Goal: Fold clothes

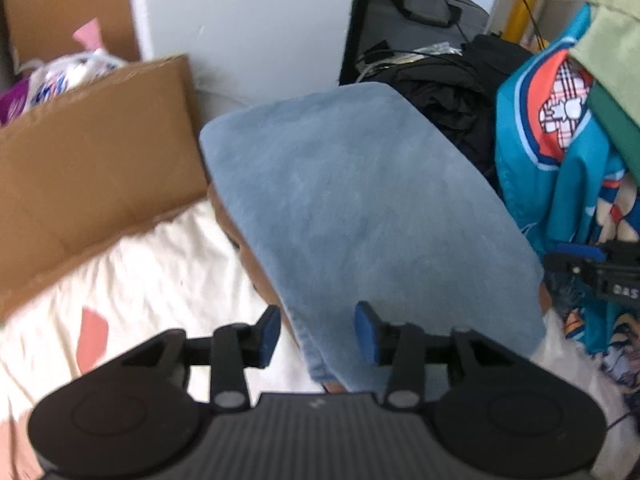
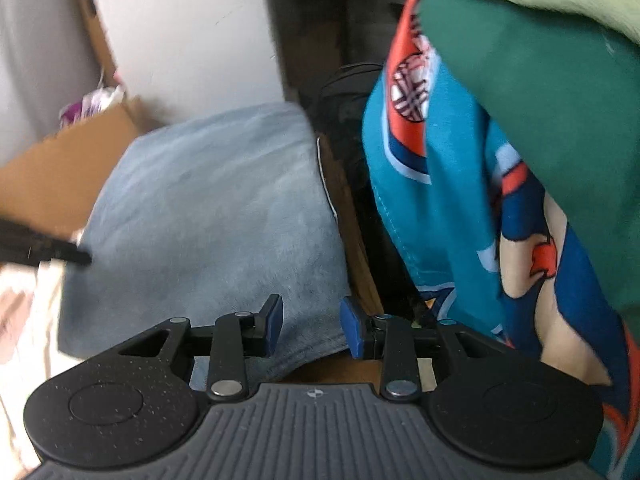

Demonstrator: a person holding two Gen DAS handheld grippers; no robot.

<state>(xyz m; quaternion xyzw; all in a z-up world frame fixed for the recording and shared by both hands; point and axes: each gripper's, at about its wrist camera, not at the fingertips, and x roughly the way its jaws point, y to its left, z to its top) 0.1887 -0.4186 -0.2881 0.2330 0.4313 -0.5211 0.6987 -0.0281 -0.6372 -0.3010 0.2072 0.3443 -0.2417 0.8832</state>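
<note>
Folded cloth [image 1: 360,208] lies between cardboard box [image 1: 92,160] and clothes pile [image 1: 560,152].

We're in a lived-in room of a home, a bedroom or a storage corner by the look of it. We see a cream sheet [image 1: 168,272] with pink patches spread underneath, an open cardboard box [image 1: 92,152] stuffed with bags, and a heap of clothes [image 1: 568,128] piled high on the right. A black bag [image 1: 424,4] with handles sits against the white wall [image 1: 248,20], and dark garments and loose cables [image 1: 432,60] clutter the floor behind.
</note>
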